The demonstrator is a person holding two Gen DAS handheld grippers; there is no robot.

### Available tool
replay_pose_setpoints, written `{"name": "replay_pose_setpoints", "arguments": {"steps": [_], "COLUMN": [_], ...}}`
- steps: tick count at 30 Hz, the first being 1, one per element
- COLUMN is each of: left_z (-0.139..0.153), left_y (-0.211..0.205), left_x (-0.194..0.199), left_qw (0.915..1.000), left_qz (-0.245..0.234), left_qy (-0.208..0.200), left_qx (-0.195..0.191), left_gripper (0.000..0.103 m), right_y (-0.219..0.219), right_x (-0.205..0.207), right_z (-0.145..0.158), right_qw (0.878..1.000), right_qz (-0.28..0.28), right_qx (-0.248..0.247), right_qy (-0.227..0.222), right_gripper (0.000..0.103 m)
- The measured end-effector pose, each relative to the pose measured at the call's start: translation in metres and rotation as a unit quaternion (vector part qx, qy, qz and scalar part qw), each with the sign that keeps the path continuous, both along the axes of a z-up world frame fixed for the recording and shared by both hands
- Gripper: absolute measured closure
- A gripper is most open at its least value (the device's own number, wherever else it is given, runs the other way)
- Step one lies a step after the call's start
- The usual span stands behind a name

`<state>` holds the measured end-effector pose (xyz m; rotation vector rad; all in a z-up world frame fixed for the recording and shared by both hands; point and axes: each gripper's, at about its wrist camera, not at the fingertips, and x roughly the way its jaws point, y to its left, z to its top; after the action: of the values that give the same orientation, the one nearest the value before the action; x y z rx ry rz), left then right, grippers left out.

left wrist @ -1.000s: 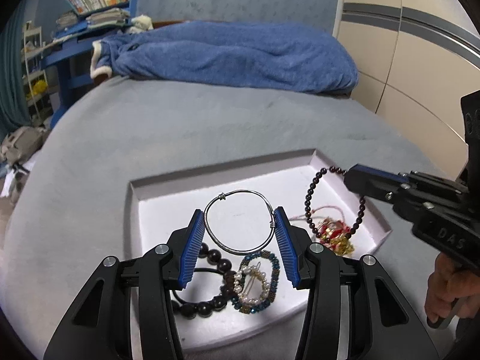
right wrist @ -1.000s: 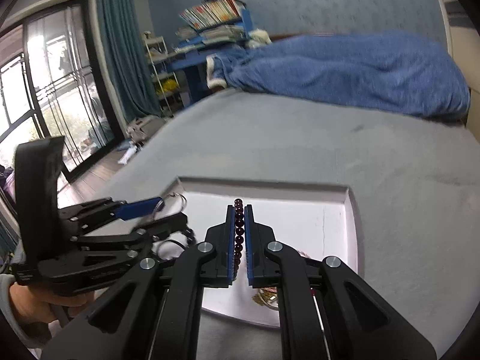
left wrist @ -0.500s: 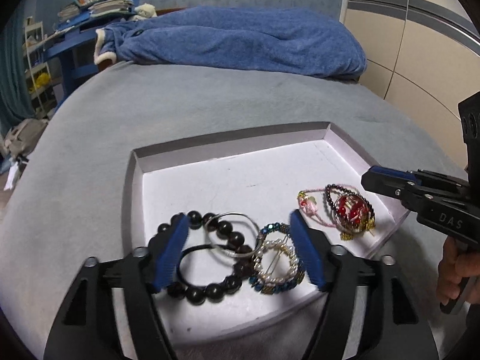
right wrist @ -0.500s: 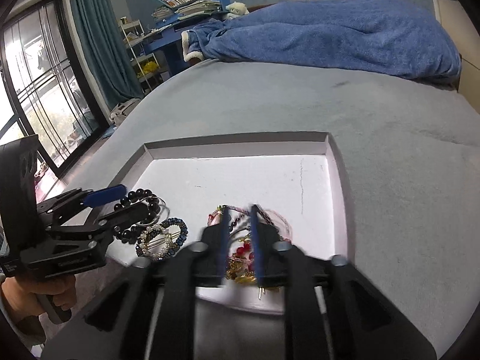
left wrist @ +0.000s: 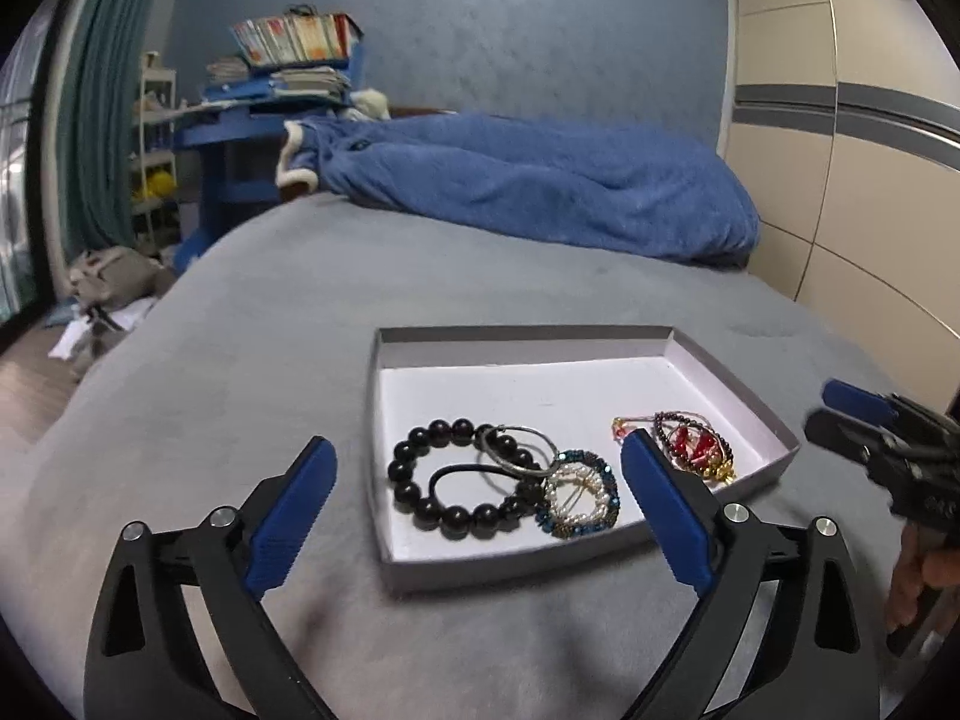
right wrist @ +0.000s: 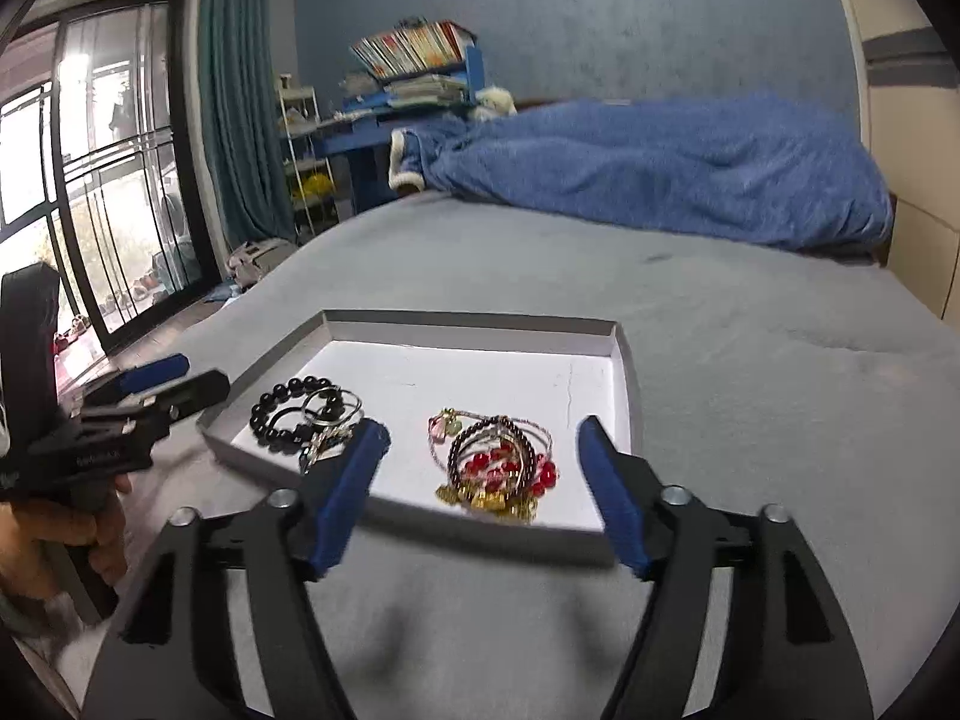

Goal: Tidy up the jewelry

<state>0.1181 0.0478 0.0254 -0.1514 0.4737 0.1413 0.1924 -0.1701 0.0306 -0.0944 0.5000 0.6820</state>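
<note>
A shallow white tray (left wrist: 600,343) (right wrist: 621,372) lies on the grey bed. In it lie a black bead bracelet (left wrist: 420,483) (right wrist: 282,405), a silver hoop (left wrist: 513,450) (right wrist: 333,405), a black hair tie (left wrist: 462,474), a pearl and blue bead ring (left wrist: 581,495), and a pile of dark red beads, red stones and gold charms (left wrist: 693,447) (right wrist: 495,468). My left gripper (left wrist: 477,483) is wide open and empty, pulled back in front of the tray. My right gripper (right wrist: 480,456) is wide open and empty, near the tray's front edge.
A blue blanket (left wrist: 528,180) (right wrist: 654,162) lies bunched at the far end of the bed. A blue desk with books (left wrist: 270,96) stands behind it. A wardrobe (left wrist: 840,150) is on the right, a window (right wrist: 90,180) on the left.
Both grippers let go of their jewelry, the left the silver hoop and the right the dark bead bracelet. Both opened wide and drew back from the tray.
</note>
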Motion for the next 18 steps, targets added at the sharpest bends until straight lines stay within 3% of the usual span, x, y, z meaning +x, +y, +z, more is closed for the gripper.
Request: {"name": "replay_pose_setpoints", "arguments": {"steps": [8, 12, 18], "left_z": [0.000, -0.006, -0.002], "left_y": [0.003, 0.001, -0.008], "left_x": [-0.020, -0.023, -0.032], "left_qw": [0.9994, 0.9997, 0.9993], "left_qz": [0.021, 0.022, 0.010], "left_qy": [-0.027, -0.007, -0.032], "left_qx": [0.000, 0.000, 0.018], "left_gripper": [0.005, 0.005, 0.005], "right_y": [-0.010, -0.010, -0.003], "right_x": [-0.032, -0.036, -0.047], "right_z": [-0.009, -0.014, -0.015], "right_qw": [1.000, 1.000, 0.999], "right_qz": [-0.001, -0.006, 0.001], "right_qx": [0.015, 0.009, -0.010], "right_qy": [-0.021, -0.028, -0.052], "right_gripper": [0.008, 0.006, 0.006]}}
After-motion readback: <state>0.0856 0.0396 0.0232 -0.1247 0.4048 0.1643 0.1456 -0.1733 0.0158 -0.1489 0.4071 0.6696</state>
